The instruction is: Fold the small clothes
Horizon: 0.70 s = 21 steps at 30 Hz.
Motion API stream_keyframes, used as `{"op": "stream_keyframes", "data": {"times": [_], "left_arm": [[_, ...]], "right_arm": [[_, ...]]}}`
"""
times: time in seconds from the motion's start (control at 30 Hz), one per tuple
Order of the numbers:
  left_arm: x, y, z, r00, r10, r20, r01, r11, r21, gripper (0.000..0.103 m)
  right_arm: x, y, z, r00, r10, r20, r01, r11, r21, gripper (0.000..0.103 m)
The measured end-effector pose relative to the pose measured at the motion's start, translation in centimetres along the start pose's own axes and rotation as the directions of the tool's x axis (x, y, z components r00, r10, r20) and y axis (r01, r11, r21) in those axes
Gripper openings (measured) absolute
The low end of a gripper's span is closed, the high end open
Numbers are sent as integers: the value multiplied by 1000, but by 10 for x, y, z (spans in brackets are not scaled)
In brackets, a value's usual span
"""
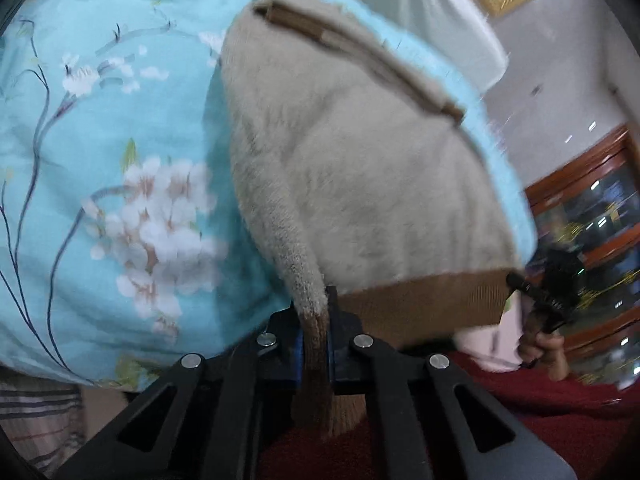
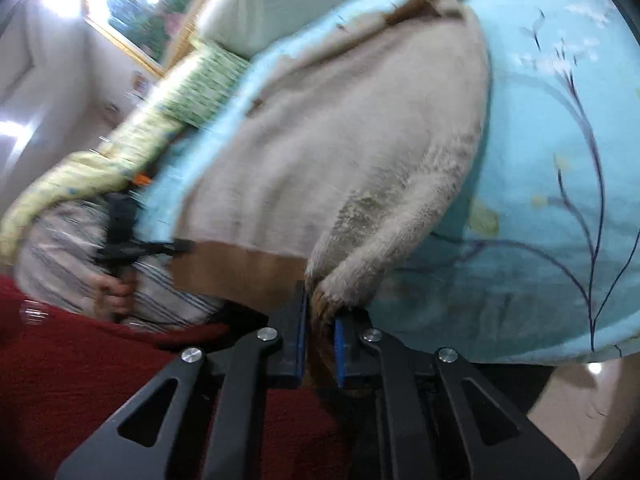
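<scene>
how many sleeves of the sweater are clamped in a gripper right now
2. One sleeve cuff sits in the left gripper, the other cuff in the right gripper, both at the sweater's near hem.

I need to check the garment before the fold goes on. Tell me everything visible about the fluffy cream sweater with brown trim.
The fluffy cream knit sweater has brown ribbed trim at hem, cuffs and far neck edge. It lies spread flat on a light blue floral bedsheet, hem toward the cameras. The left gripper is shut on one brown sleeve cuff, and the right gripper is shut on the other. Both pictures are motion-blurred, so finer detail is unclear.
</scene>
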State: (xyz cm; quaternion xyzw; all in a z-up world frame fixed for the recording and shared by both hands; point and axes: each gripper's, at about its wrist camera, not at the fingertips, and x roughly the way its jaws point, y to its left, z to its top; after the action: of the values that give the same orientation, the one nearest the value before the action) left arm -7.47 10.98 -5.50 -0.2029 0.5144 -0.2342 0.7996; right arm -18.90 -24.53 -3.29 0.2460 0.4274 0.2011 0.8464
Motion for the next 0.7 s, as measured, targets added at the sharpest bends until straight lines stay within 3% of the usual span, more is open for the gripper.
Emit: {"op": "stream_keyframes", "data": {"times": [0.13, 0.37, 0.43, 0.7], "left_arm": [[-27, -7, 18, 984, -116, 132, 118, 993, -11, 5], [-58, -12, 86, 917, -241, 318, 253, 967, 5, 5], [-54, -12, 114, 907, -238, 347, 251, 968, 8, 5], [-25, -11, 219, 898, -206, 389, 220, 975, 7, 5]], "right_arm": [[-30, 15, 28, 985, 108, 137, -108, 994, -11, 11], [-48, 25, 96, 924, 216, 316, -210, 976, -52, 9], [-44, 18, 122, 908, 210, 362, -210, 977, -41, 9], [-19, -22, 211, 889, 99, 447, -121, 992, 22, 9]]}}
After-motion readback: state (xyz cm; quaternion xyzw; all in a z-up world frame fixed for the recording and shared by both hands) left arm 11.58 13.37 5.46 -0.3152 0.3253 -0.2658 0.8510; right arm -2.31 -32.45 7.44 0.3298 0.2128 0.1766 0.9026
